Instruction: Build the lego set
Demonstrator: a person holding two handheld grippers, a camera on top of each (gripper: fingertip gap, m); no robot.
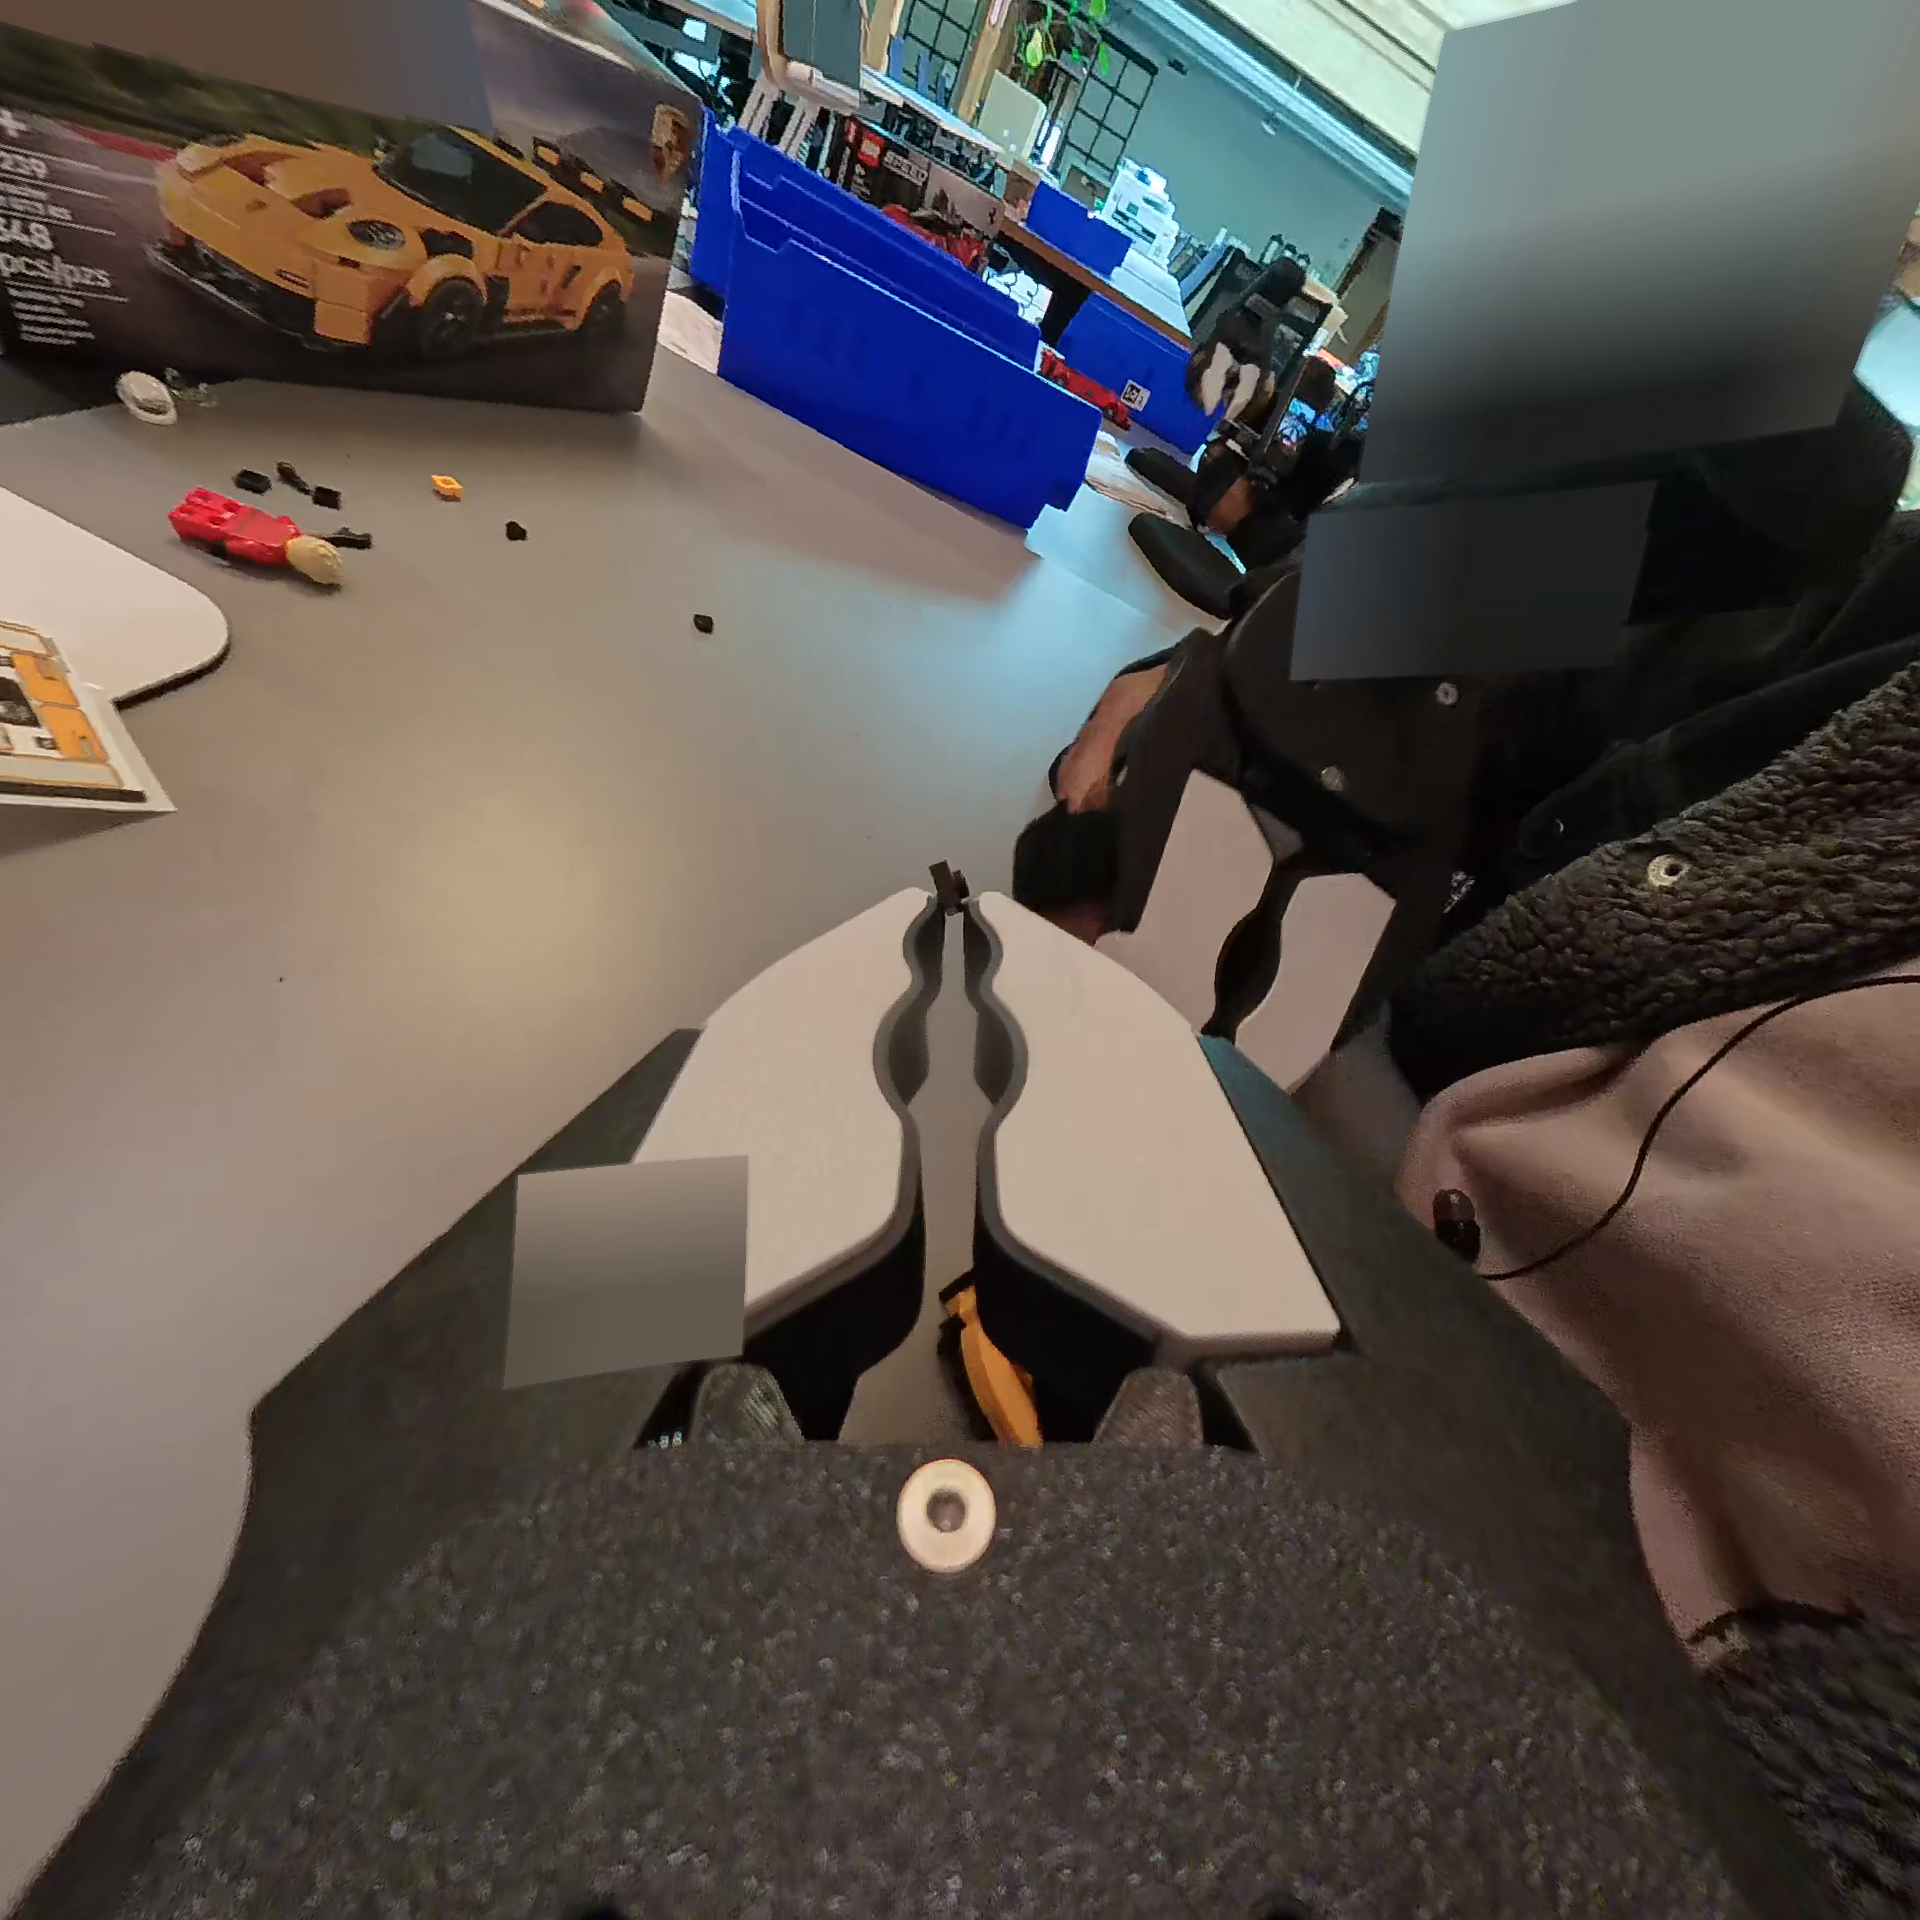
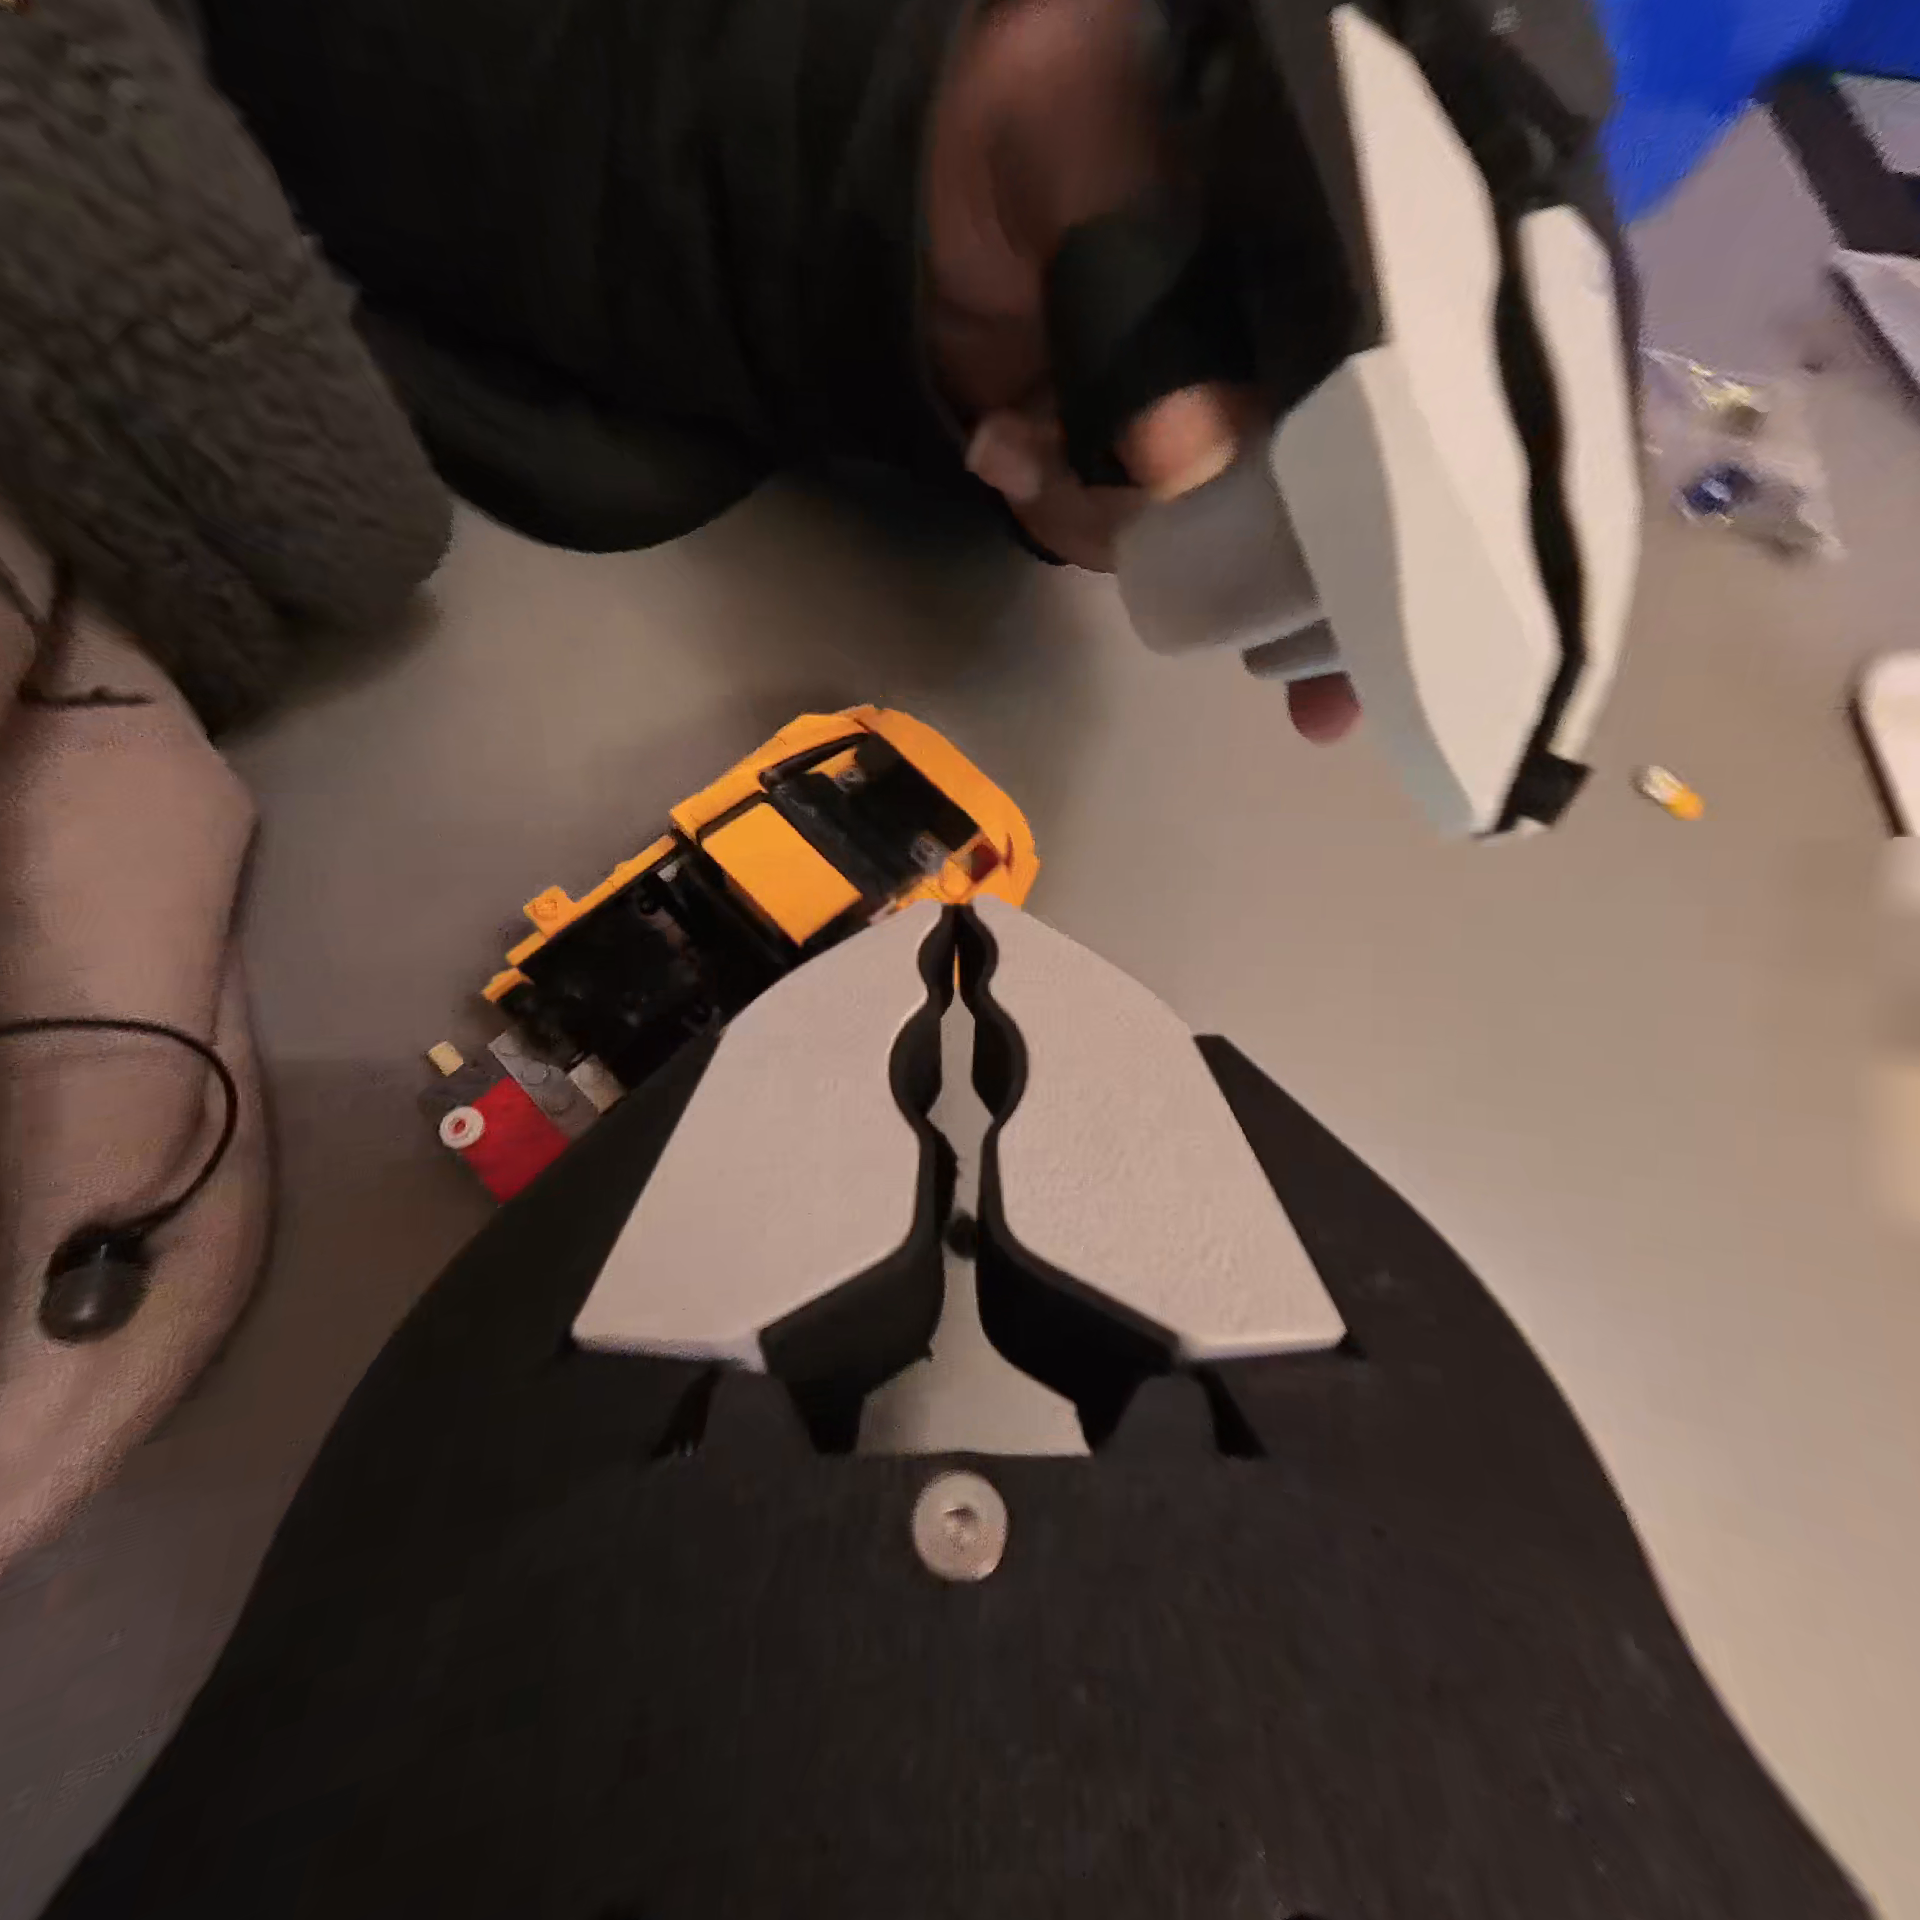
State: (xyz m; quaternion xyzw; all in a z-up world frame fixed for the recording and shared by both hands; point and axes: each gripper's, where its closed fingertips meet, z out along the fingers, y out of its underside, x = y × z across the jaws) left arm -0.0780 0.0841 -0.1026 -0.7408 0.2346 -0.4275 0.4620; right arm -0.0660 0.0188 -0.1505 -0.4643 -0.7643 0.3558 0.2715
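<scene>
My left gripper point(image 1: 951, 912) is shut on a small black lego piece point(image 1: 948, 883) that sticks out past its fingertips, held above the grey table point(image 1: 520, 883). The right wrist view also shows it point(image 2: 1527, 810) at the upper right, with the black piece point(image 2: 1550, 784) pinched at its tip. The partly built orange and black lego car point(image 2: 790, 862) lies on the table. My right gripper point(image 2: 956, 916) is shut, with its fingertips meeting at the car's near corner. Nothing shows between its pads.
The lego box point(image 1: 343, 239) and blue bins point(image 1: 894, 384) stand at the back. A red figure point(image 1: 249, 530), small black pieces point(image 1: 301, 483) and an orange piece point(image 1: 447, 485) lie loose. A booklet point(image 1: 62, 727) is at left. Red and grey bricks point(image 2: 509, 1143) lie by the car. There is about 8 cm between the tips of the two grippers. It is some 30 cm from my left tips to the red figure point(image 1: 249, 530).
</scene>
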